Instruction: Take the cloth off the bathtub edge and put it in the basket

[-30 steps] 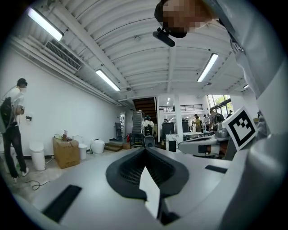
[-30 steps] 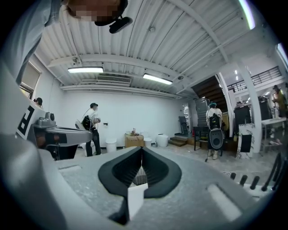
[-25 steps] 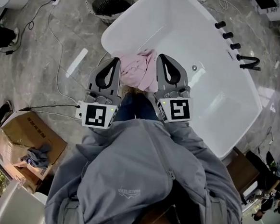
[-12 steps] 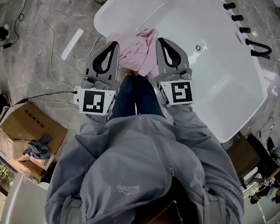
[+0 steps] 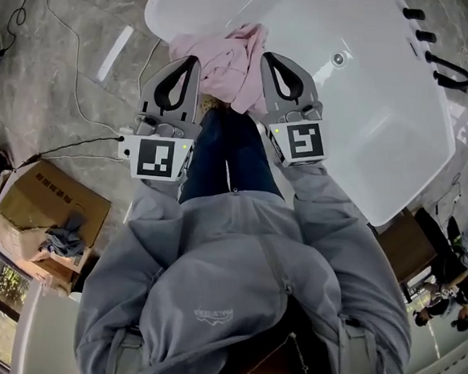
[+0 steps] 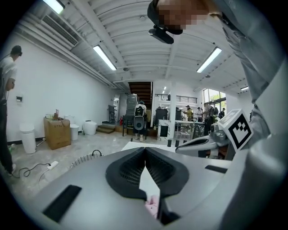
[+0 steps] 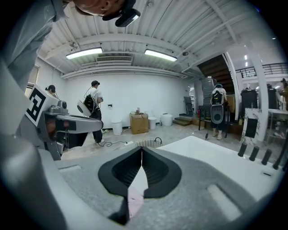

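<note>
The pink cloth (image 5: 224, 60) lies bunched over the near rim of the white bathtub (image 5: 360, 127), at 12 o'clock from the person's knees. The basket (image 7: 148, 143) stands on the floor past the tub's end, at 12 o'clock from the jaw tips in the right gripper view; its inside cannot be seen. At 8 o'clock in the head view, a cardboard box (image 5: 56, 192) holds a grey rag (image 5: 62, 237). The left tongs (image 5: 192, 62) sit at the cloth's 9 o'clock and the right tongs (image 5: 268, 60) at its 3 o'clock. Each has its jaws pressed together on nothing, with a sliver of pink showing beneath them.
</note>
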A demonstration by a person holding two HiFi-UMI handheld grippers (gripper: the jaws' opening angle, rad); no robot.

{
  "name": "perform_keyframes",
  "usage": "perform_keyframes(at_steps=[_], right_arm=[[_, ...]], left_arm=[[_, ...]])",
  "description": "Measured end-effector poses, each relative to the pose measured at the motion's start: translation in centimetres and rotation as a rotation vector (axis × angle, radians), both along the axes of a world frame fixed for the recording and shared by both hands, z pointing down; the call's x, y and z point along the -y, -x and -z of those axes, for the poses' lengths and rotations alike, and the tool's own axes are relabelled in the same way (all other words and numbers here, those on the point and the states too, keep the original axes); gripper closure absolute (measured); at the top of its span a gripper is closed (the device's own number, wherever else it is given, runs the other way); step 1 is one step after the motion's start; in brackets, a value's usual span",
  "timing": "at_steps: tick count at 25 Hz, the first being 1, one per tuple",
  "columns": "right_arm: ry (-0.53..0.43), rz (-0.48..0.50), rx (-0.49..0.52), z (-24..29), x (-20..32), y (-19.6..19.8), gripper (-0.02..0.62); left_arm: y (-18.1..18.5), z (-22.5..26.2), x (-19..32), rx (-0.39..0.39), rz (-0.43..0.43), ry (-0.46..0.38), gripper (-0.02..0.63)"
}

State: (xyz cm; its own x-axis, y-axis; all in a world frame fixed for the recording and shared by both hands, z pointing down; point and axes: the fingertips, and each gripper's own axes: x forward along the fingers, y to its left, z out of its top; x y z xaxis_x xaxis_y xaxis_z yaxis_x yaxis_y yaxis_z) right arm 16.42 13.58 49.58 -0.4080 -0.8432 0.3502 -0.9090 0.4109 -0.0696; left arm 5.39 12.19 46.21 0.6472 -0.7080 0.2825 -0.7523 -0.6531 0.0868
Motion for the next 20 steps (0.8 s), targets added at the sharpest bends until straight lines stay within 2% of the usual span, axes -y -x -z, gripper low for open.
perform_keyframes(at_steps=[15,20], right_arm=[[0.159,-0.007,-0.024,-10.9,-2.7,-0.8,0.591],[0.199,0.0,-0.036,-13.3,-3.4,-0.8,0.591]], left_arm=[[-0.2,-10.2,-2.0,0.042,-0.043,0.12,0.6],[0.0,-12.9,-2.3,0.034,-0.033,0.156,0.6]])
